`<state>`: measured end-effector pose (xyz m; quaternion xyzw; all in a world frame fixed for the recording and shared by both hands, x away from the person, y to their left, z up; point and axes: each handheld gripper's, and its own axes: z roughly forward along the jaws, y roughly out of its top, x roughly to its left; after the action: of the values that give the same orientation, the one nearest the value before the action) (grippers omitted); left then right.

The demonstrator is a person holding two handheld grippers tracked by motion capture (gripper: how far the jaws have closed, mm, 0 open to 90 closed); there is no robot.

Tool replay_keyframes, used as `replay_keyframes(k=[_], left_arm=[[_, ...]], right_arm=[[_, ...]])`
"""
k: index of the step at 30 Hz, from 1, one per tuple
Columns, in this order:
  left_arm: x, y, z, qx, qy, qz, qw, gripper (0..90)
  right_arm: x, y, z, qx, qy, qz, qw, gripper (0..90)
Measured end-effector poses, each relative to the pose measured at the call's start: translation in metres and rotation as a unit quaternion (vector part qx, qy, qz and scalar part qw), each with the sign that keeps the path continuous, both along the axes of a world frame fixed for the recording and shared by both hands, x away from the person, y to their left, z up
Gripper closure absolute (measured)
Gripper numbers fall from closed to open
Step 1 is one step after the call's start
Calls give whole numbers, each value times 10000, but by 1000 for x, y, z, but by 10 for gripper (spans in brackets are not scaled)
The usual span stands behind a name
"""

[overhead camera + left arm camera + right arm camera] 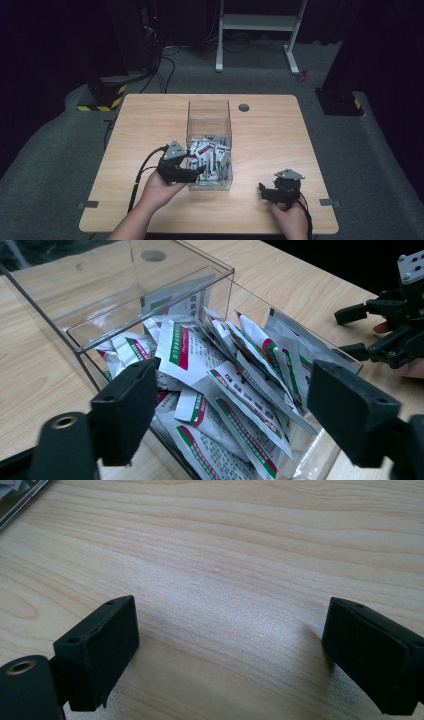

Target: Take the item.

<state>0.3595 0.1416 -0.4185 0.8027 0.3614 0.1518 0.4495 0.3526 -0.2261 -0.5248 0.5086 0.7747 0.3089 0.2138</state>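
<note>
A clear plastic box (209, 103) stands in the middle of the wooden table (272, 140). Several white sachets (212, 156) with green and red stripes lie heaped in its near end. My left gripper (197, 172) is at the box's near left corner, pointing into it. In the left gripper view its jaws stand open around the near wall of the box (150, 305), with the sachets (225, 375) beyond them and nothing pressed between the pads. My right gripper (262, 192) rests at the table's front right, open over bare wood (230, 650). The right gripper (360, 330) is also visible from the left gripper view.
A round cable hole (243, 107) sits in the tabletop just behind and right of the box. A black cable (137, 180) trails from the left gripper over the front edge. On the floor behind are a white desk frame (257, 22) and a striped black base (102, 95).
</note>
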Motion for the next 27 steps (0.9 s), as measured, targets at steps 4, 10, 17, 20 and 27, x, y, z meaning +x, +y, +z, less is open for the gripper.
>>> replay_keyframes(k=[4, 10, 17, 20, 27], left_arm=[[3, -3, 0, 34, -14, 7, 10000, 360], [5, -6, 0, 98, -146, 181, 9997, 529], [11, -9, -3, 267, -64, 282, 9992, 649], [13, -12, -4, 310, 27, 278, 9991, 640], [18, -16, -8, 369, 184, 462, 9981, 490]], right_arm=[[0, 0, 0, 0, 0, 2, 10000, 79], [0, 0, 0, 1, 0, 4, 10000, 79], [0, 0, 0, 7, 2, 11, 10000, 79], [0, 0, 0, 9, 7, 10, 10000, 79], [-1, 0, 0, 8, 12, 18, 10000, 79]])
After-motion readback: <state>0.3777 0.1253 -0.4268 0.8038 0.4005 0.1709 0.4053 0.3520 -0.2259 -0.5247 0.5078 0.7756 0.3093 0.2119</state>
